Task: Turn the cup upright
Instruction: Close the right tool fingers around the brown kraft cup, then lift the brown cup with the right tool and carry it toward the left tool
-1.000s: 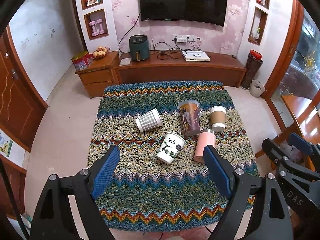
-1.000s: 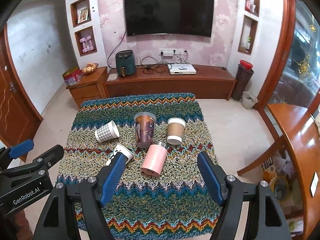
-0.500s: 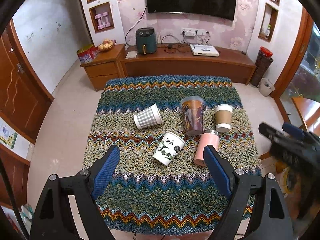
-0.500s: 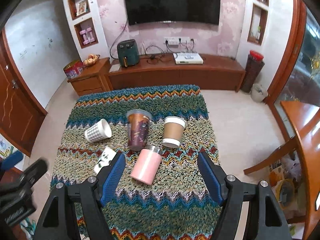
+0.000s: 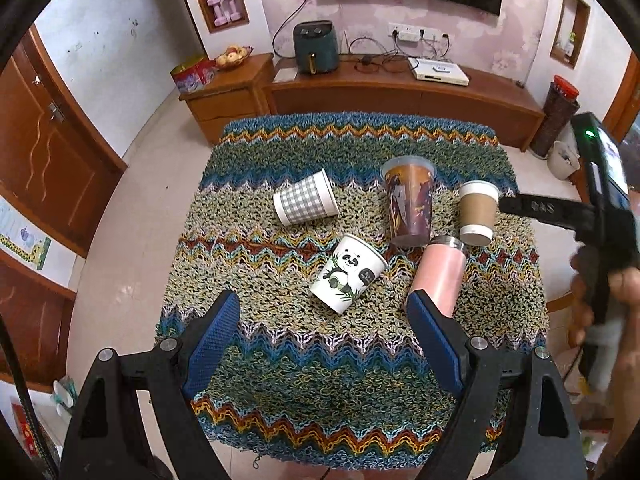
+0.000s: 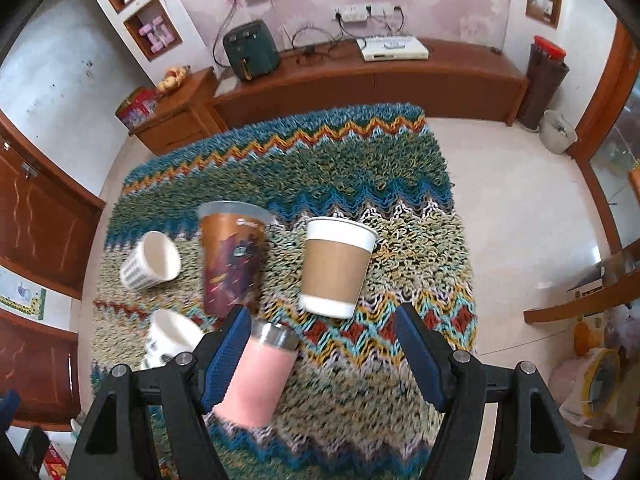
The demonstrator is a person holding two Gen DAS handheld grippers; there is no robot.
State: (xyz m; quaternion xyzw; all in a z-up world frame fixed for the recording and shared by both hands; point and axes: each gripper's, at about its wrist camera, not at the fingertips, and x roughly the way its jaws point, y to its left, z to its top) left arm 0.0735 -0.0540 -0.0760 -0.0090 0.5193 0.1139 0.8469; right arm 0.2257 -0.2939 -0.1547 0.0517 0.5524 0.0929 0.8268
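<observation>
- The checked cup lies on its side at the left of the knitted cloth; the panda cup lies tilted near the middle.
- The left gripper hangs spread wide and empty, well before the panda cup.
- The pink tumbler lies on its side, just beside one pad of the right gripper, which is also spread and empty.
- I judge the right gripper aims at the brown paper cup: approach its wall squarely, close softly so the paper does not crush, and avoid the tall printed cup.
</observation>
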